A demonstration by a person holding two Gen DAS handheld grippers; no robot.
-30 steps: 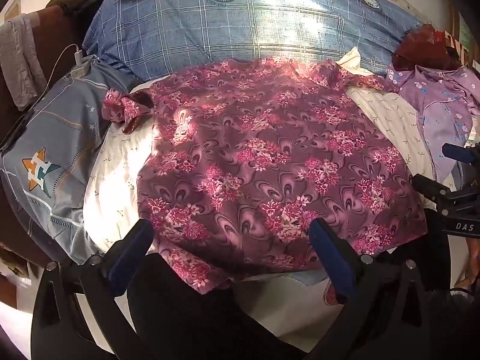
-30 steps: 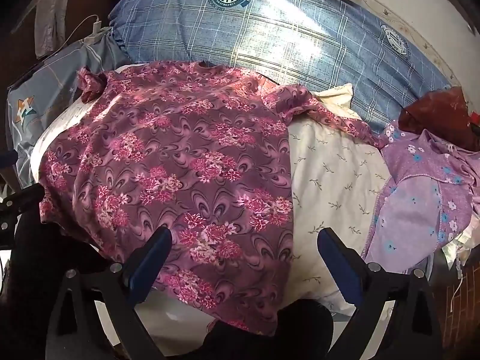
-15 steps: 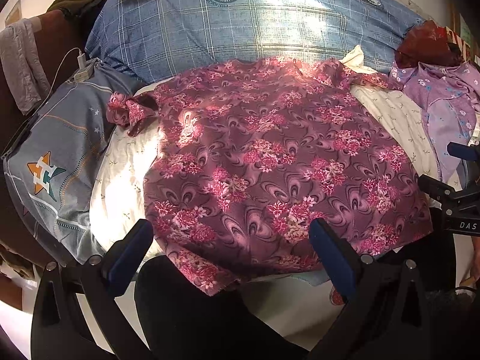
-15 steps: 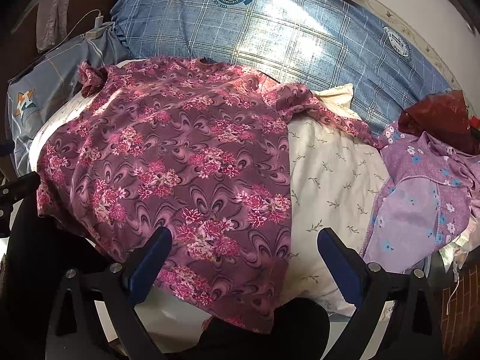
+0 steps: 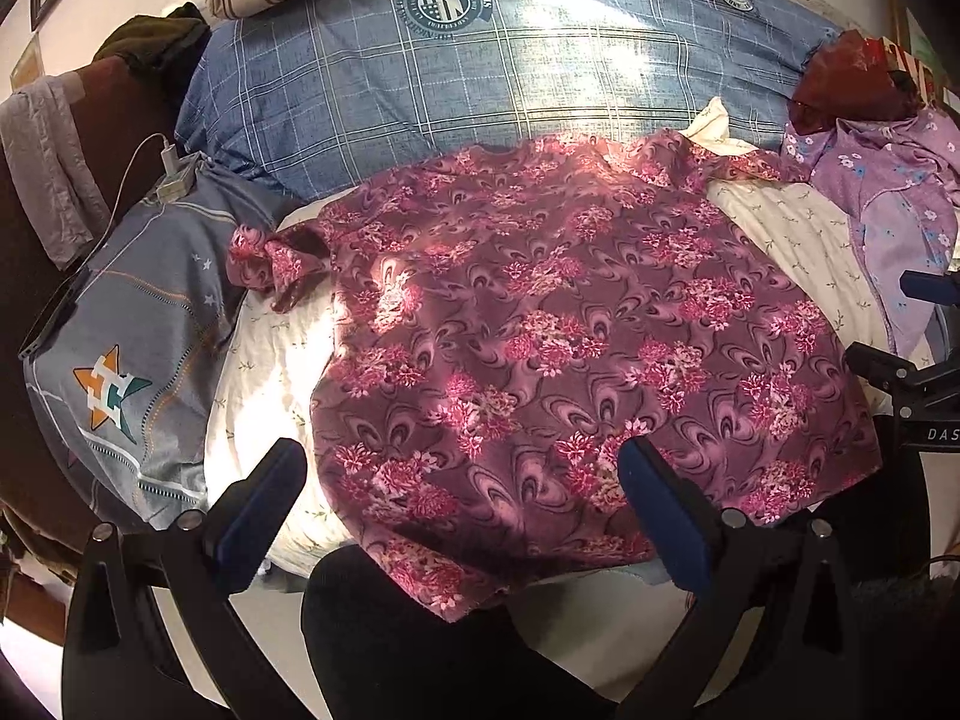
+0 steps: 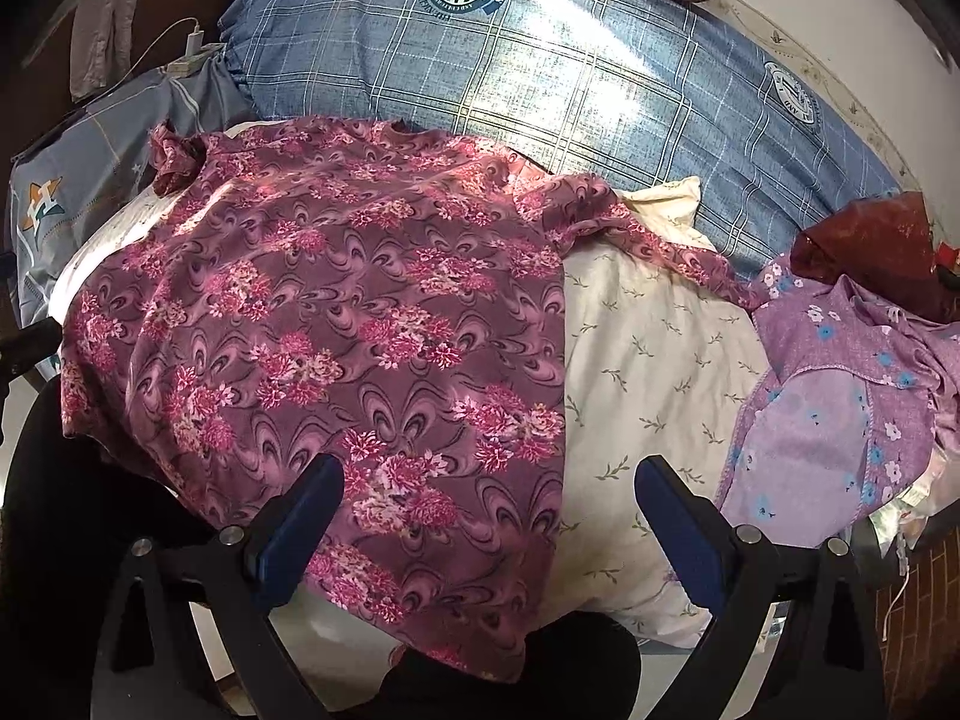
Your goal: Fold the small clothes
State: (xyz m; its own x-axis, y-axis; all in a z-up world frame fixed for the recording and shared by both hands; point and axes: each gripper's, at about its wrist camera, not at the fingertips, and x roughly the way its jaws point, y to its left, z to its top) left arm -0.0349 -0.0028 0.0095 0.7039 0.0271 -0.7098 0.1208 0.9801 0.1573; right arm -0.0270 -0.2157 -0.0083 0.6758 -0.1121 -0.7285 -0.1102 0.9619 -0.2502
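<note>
— Both grippers, what state?
— My left gripper (image 5: 459, 495) and right gripper (image 6: 489, 495) hover spread wide, holding nothing, above the near hem.
— The floral shirt (image 5: 558, 336)?
— Flat on the cream pillow (image 6: 648, 372).

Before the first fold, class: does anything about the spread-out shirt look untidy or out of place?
Yes. The shirt lies mostly flat, but its left sleeve is bunched into a knot-like wad, and its hem hangs over the bed edge. Both grippers are open, holding nothing.

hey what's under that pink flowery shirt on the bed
The pink floral shirt lies on a cream leaf-print pillow, bare beside it. Whatever lies beneath its middle is covered.
</note>
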